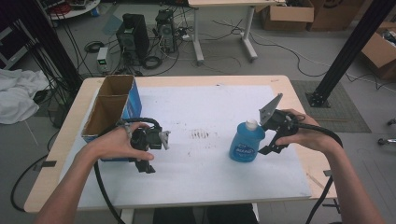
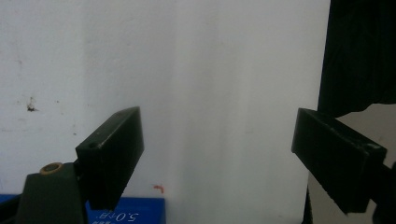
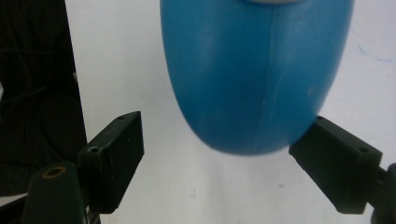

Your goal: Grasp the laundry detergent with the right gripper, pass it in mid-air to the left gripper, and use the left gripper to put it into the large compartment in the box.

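A blue bottle (image 1: 246,144) with a white cap stands on the white mat (image 1: 205,107), right of the table's middle. My right gripper (image 1: 271,146) is beside it on its right, open. In the right gripper view the bottle (image 3: 257,70) bulges down between the two jaws of the right gripper (image 3: 224,135); its side is close to the right-hand jaw, and I cannot tell whether they touch. My left gripper (image 1: 145,166) hovers over the mat next to an open blue cardboard box (image 1: 112,105). It is open (image 2: 217,135) with only white mat between its jaws.
The box's blue corner (image 2: 126,214) lies under the left jaw. Beyond the table's far edge are computer towers (image 1: 133,35), cables, a desk and cardboard boxes (image 1: 287,14). A black frame post (image 1: 348,51) stands at the right, and a white cloth (image 1: 18,93) lies at the left.
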Demonstrator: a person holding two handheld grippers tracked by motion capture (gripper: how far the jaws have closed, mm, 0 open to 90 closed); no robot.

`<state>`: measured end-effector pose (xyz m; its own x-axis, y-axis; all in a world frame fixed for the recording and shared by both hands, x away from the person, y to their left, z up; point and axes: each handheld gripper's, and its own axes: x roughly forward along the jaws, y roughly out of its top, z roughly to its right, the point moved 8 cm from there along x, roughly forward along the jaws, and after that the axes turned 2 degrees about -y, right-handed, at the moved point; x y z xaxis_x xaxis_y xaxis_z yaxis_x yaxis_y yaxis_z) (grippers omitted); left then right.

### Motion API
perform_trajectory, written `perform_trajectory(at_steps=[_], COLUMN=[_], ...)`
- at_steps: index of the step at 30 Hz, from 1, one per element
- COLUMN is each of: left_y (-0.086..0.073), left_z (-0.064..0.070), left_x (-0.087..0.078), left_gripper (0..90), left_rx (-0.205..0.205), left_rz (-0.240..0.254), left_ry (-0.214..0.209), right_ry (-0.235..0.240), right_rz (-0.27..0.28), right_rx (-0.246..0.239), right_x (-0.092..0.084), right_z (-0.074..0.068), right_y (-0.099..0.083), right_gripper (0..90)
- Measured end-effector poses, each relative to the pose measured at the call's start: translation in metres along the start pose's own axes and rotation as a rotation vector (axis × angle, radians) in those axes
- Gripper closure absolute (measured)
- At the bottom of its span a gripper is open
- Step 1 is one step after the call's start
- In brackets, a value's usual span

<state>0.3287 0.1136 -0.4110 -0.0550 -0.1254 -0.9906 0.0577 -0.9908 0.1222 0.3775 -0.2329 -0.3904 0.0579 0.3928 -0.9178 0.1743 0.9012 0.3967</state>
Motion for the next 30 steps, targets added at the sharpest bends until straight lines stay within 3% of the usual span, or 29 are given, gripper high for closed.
perform_trajectory(at_steps=[5,17,21,30], left_y=[-0.002,0.0,-0.001,-0.001], left_z=[0.0,0.0,0.0,0.0], left_x=[0.003,0.004,0.005,0.005], left_gripper=[17.5,17.5,17.5,17.5], left_rx=[0.005,0.003,-0.002,-0.002], left_rz=[0.004,0.003,0.005,0.003], left_ry=[-0.002,-0.013,-0.016,-0.022], right_ry=[0.0,-0.007,-0.015,-0.005], right_rz=[0.092,0.219,0.249,0.264], right_rx=[0.036,0.061,0.067,0.078], right_x=[0.006,0.014,0.018,0.029], right_z=[0.001,-0.001,-0.001,-0.003], right_y=[0.005,0.01,0.01,0.009], right_gripper=[17.7,17.8,17.7,18.7])
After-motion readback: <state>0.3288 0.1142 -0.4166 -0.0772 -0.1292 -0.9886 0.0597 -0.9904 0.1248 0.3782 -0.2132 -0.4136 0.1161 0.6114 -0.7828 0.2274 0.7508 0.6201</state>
